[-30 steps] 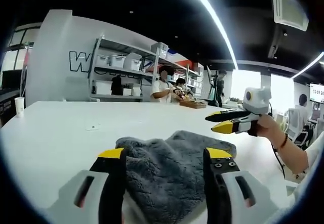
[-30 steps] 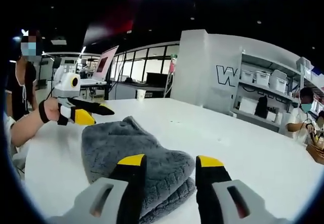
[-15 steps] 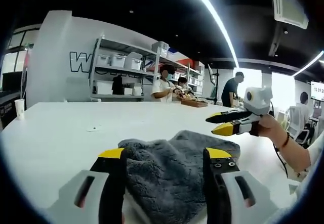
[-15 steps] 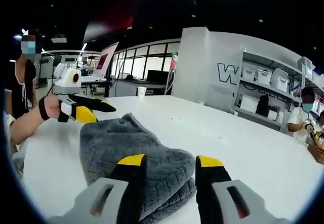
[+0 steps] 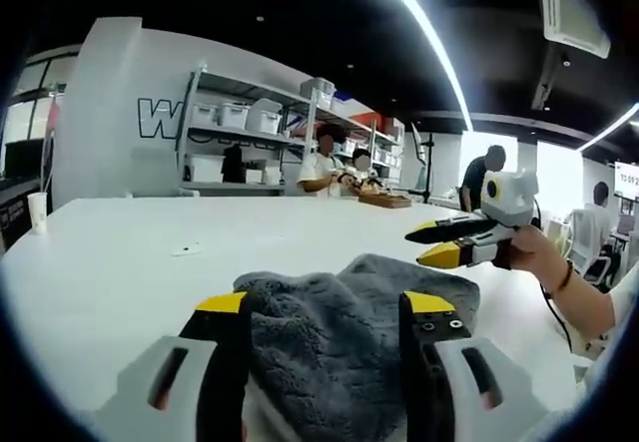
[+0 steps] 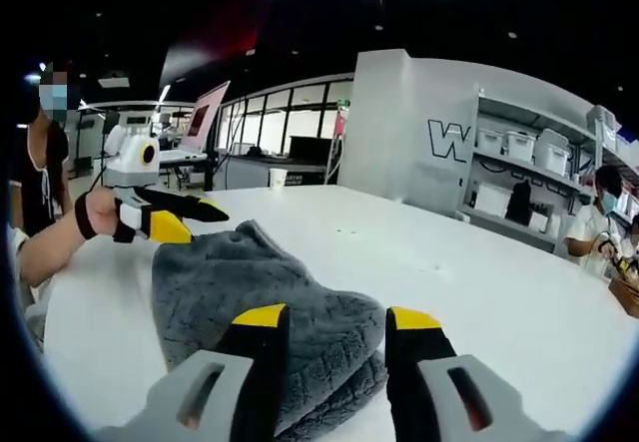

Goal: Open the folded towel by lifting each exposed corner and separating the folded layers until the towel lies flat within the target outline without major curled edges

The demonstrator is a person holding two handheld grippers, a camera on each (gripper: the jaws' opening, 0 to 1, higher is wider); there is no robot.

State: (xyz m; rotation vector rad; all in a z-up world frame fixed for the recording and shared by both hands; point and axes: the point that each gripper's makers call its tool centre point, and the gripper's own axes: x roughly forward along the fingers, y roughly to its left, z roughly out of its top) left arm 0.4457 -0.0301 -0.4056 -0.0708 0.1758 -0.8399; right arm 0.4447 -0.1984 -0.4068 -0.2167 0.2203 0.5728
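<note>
**Both grippers poised over the folded towel, nothing gripped yet**

In the left gripper view, my left gripper point(image 5: 324, 307) sits low over the near edge of the thick grey plush towel point(image 5: 344, 337), which lies folded in a soft mound on the wide white table point(image 5: 130, 252). The yellow-tipped jaws stand spread, one on each side of the pile, with cloth showing in the gap but nothing pinched. Off to the right, the right gripper point(image 5: 451, 240) hangs above the towel's far end, held in a hand with a dark wristband; its jaws look slightly parted and hold no cloth.

In the right gripper view, my right gripper point(image 6: 336, 317) frames the rounded folded end of the towel point(image 6: 250, 292) — at least two stacked layers show at the near edge. These jaws are spread too, clear of the fabric. The left gripper point(image 6: 178, 218) hovers at the towel's opposite end, near a raised peak of cloth. I cannot make out any target outline on the table.

The risks I see from here: the pile is thick and the layers lie tight together, so closing now could catch two layers instead of the top corner alone, and lifting would drag the whole bundle across the smooth table. A shallow bite on plush could also slip — leaving a curled edge.
</note>
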